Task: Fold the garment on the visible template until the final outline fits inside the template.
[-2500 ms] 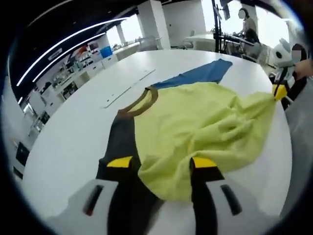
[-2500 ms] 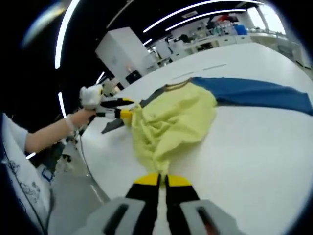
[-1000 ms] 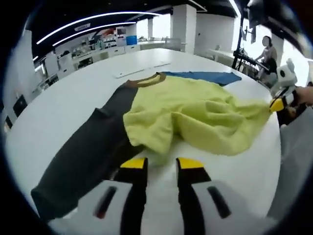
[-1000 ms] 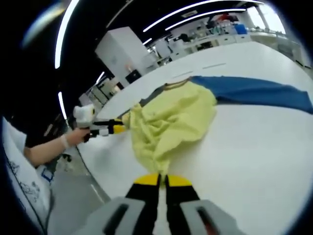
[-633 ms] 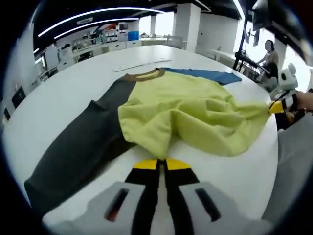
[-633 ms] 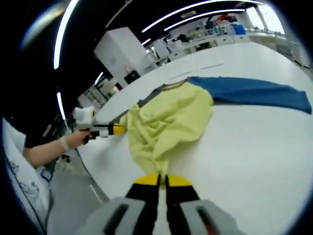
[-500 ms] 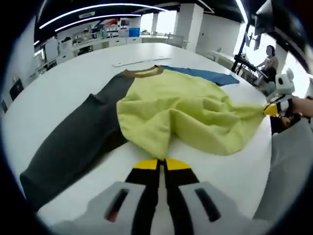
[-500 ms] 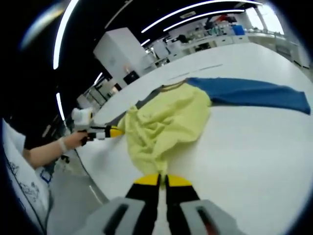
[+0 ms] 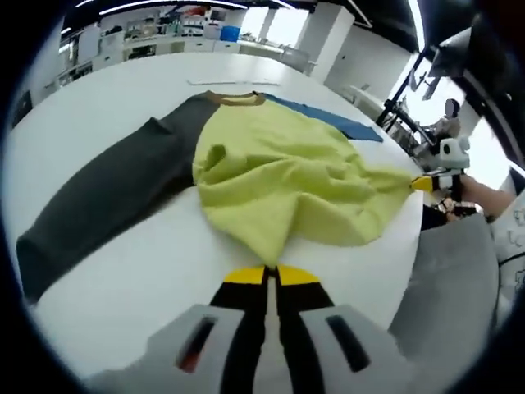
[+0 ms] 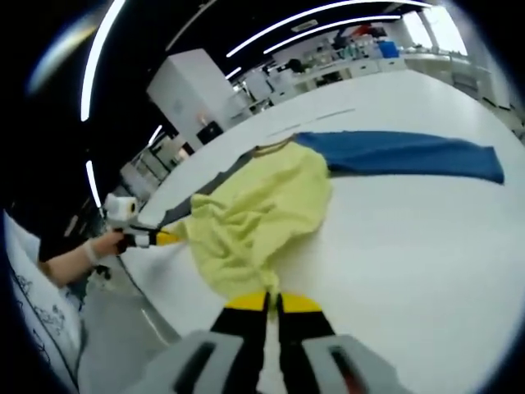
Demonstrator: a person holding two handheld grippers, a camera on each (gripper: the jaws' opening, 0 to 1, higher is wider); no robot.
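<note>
Left gripper (image 9: 265, 275) clamped on shirt (image 9: 279, 176) hem; right gripper (image 10: 267, 301) also pinching hem. Shirt: yellow-green body bunched, grey sleeve (image 9: 98, 193) and blue sleeve (image 10: 394, 154) spread flat. Collar (image 9: 234, 98) points away from both grippers, sleeves across. Lies on white table (image 10: 410, 246), just ahead of jaws.

The left gripper (image 9: 271, 275) has its yellow-tipped fingers (image 9: 246, 277) pressed together, pinching the yellow hem of the shirt (image 9: 279, 172) just ahead of them. The right gripper (image 10: 272, 301) is likewise clamped on the opposite corner of that hem. In the right gripper view the left gripper shows far left, held by a hand (image 10: 97, 246) with a bare forearm. In the left gripper view the right gripper appears at the far right, fingers tight on the cloth, a hand (image 9: 480, 195) behind it.
</note>
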